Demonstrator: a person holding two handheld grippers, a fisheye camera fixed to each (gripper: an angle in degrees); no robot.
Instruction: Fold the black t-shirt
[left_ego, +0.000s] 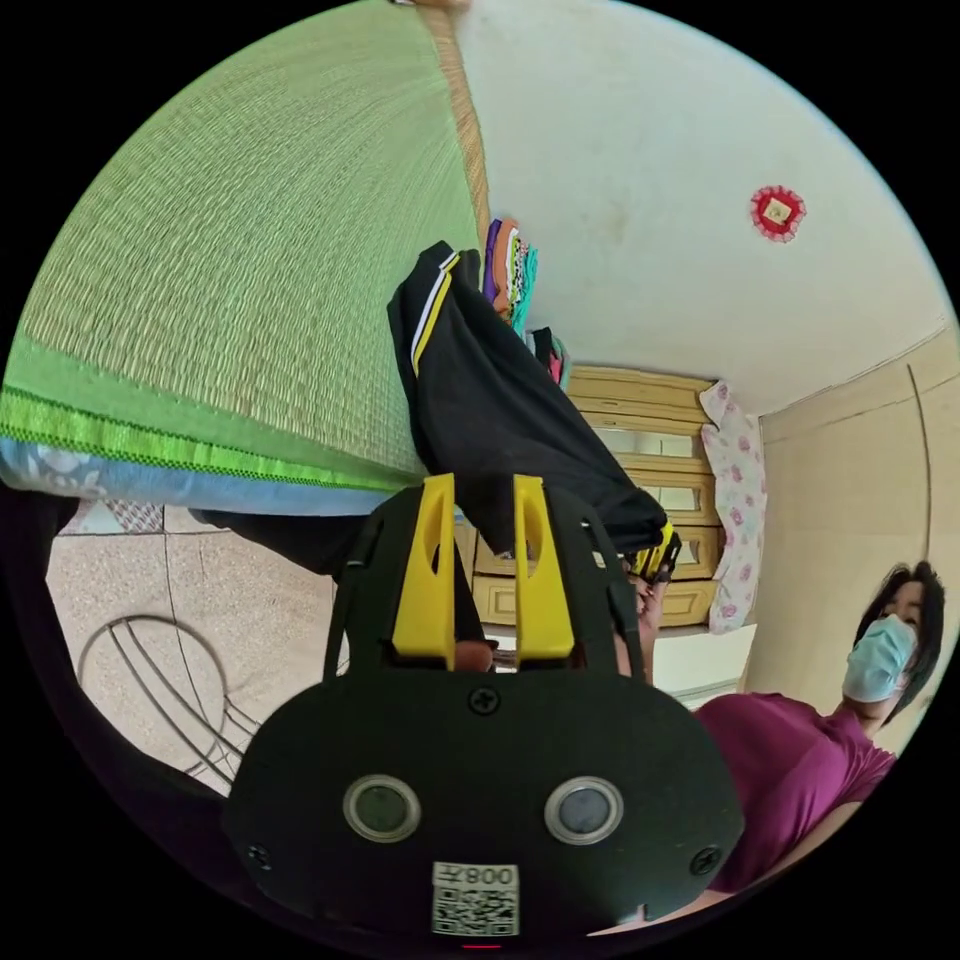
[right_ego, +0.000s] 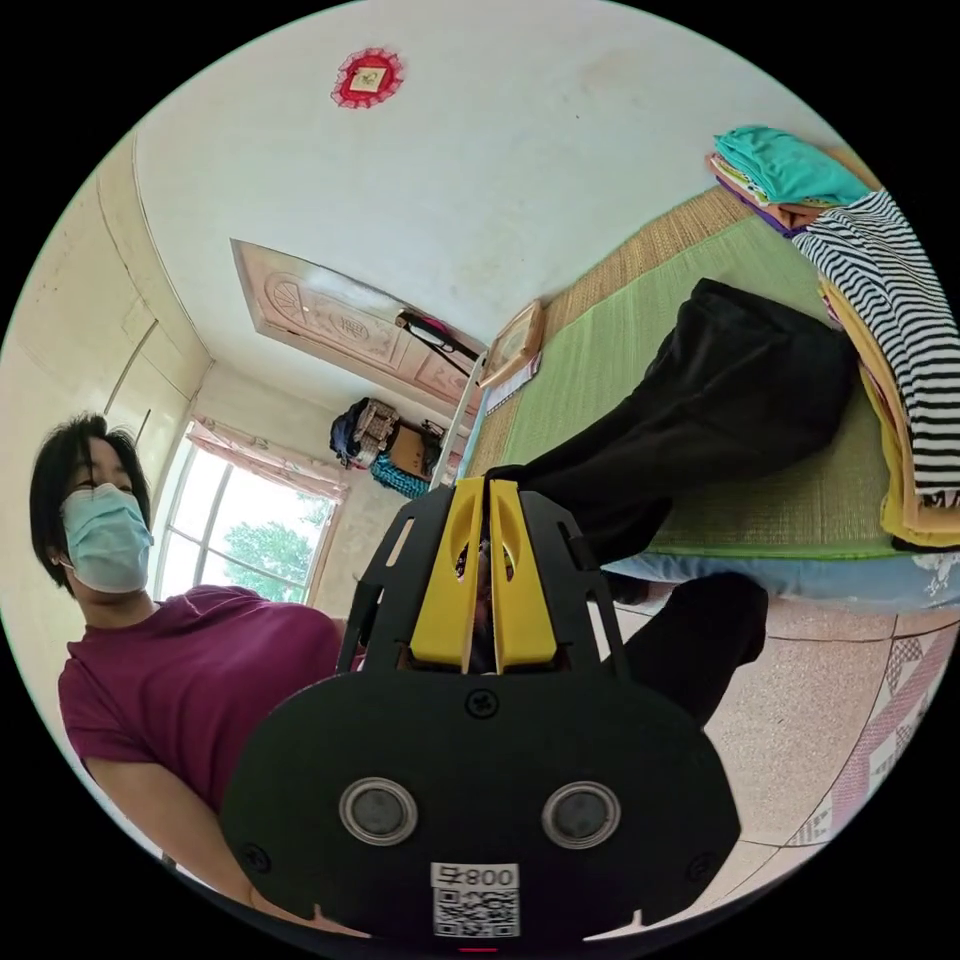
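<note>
You are in a home bedroom: a bed with a green woven mat (right_ego: 740, 500), a wooden dresser (left_ego: 650, 480), stacked clothes (right_ego: 890, 330), and a curtained window (right_ego: 250, 520).

Bright daylight from window (right_ego: 250, 520), sharp, fisheye-warped edges

The t-shirt (right_ego: 740, 400) lies on the mat (right_ego: 640, 340) that covers the bed (right_ego: 800, 578), one end drawn off the bed's edge into the right tool (right_ego: 486, 530); a stack of folded clothes (right_ego: 880, 330) sits on the mat just beside it; the person (right_ego: 190, 650) stands off the bed, behind the tools
</note>
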